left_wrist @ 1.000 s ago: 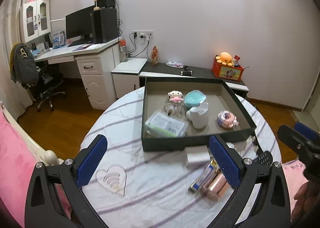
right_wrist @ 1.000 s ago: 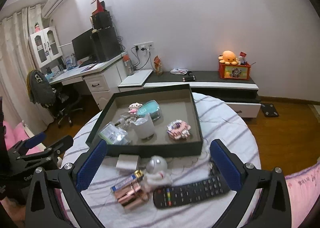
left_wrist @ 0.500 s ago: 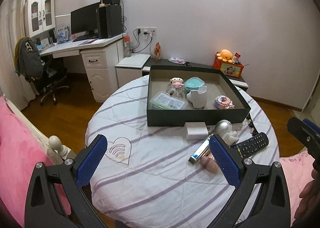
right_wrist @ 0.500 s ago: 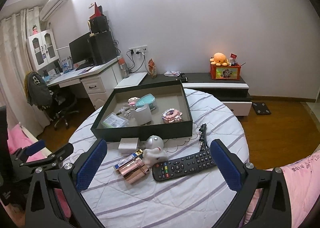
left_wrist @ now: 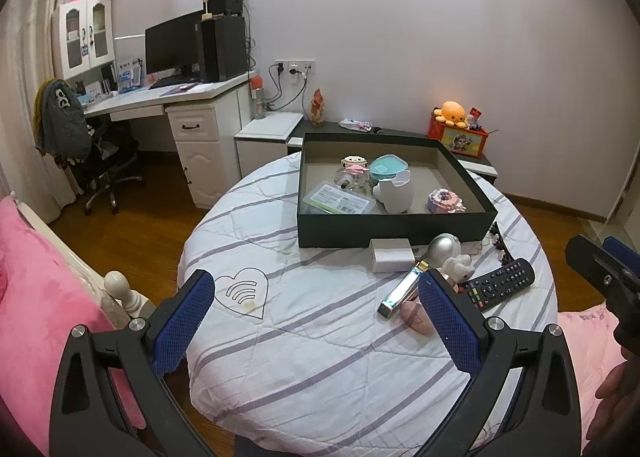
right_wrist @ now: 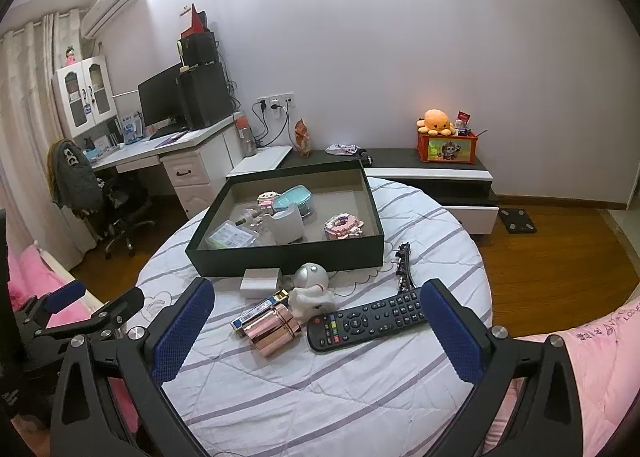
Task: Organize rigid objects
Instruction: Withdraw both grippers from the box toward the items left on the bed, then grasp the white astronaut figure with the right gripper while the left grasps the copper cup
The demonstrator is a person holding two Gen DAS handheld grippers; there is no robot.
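Both grippers hang over the near edge of the round surface [right_wrist: 360, 385], fingers spread wide and holding nothing: the left gripper [left_wrist: 316, 321] and the right gripper [right_wrist: 316, 325]. The landmark is the dark open box [right_wrist: 288, 253] toward the far side of the surface; it already holds a white jug [right_wrist: 286, 223], a teal-lidded container [right_wrist: 294, 197] and small toys, which suggests it is the collection point. The items left to sort lie in a cluster just in front of the box's near wall: a white block [right_wrist: 260, 279] touching that wall, an astronaut figure [right_wrist: 312, 285], a rose-gold case [right_wrist: 276, 327] and a remote control [right_wrist: 366, 317]. The striped cloth in front of the cluster is bare, giving free approach. Left of the box the cloth is also bare; a beaded strap [right_wrist: 402, 269] lies near its right corner.
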